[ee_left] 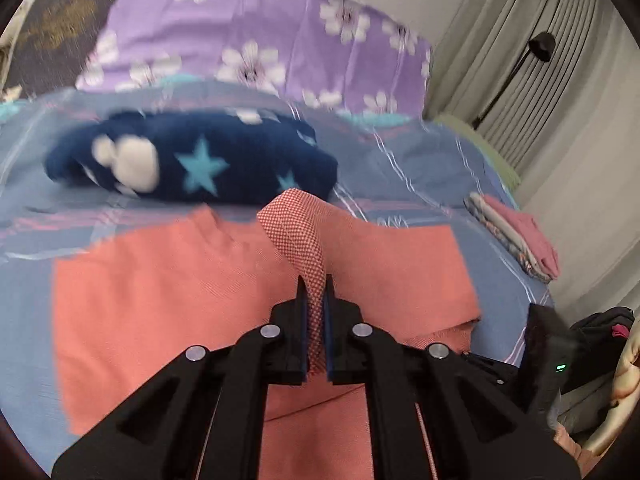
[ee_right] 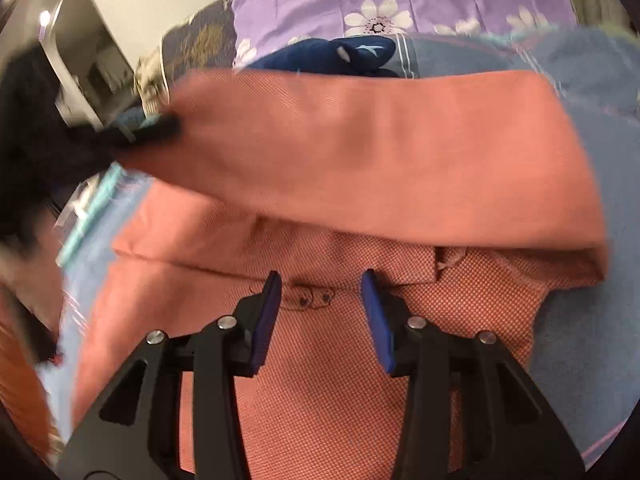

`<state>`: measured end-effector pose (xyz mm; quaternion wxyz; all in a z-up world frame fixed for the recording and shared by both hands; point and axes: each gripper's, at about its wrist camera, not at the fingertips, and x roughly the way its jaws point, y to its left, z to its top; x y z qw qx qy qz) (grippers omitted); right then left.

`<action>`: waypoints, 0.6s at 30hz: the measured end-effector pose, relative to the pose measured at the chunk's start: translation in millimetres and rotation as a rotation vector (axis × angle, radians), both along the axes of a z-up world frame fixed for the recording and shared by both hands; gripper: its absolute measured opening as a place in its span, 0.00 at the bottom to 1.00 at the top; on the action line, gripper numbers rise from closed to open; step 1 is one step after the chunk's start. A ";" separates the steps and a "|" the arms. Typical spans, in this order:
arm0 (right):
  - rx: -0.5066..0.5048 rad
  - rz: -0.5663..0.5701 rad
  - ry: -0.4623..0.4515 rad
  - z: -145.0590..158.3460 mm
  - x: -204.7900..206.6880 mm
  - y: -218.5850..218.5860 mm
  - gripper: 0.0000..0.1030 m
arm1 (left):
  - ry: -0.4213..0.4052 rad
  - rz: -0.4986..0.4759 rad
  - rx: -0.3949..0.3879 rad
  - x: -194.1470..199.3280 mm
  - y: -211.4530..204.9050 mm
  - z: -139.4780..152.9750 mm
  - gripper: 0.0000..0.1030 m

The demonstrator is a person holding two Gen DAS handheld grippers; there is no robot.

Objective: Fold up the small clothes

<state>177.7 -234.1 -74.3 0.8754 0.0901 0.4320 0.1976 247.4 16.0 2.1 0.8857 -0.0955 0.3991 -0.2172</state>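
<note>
I take the salmon shirt as my landmark: it lies spread on the blue striped bedsheet, filling the middle of both wrist views. Beyond it, at the head of the bed, sits a purple flowered pillow, and between that pillow and the shirt rests a navy star-print garment, bunched and not yet folded as far as I can judge. Off to the shirt's right, near the bed edge, is a small stack of folded clothes (so some pieces look finished already).

The shirt itself seems mid-fold: in the right wrist view one side is doubled over across its upper part, with the collar and button placket showing below the fold. I'd reckon further folds remain, then the navy piece.

My left gripper is clamped on a raised strip of the shirt's checked fabric, pinched between its pads. My right gripper hangs over the collar area with jaws parted, grasping nothing.

I can read no brand, label or writing anywhere; the frames are partly blurred.
</note>
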 end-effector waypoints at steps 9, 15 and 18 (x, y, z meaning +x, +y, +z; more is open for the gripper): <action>0.033 -0.008 0.018 -3.9 1.6 -6.2 0.41 | 0.008 0.126 0.027 -14.9 70.6 4.1 0.06; 0.026 0.002 0.013 -3.4 1.7 -2.6 0.45 | 0.057 0.195 0.072 -14.4 96.3 -21.6 0.07; 0.022 0.007 0.012 -2.7 1.8 -1.4 0.47 | 0.092 0.247 0.168 -11.9 101.5 -40.7 0.26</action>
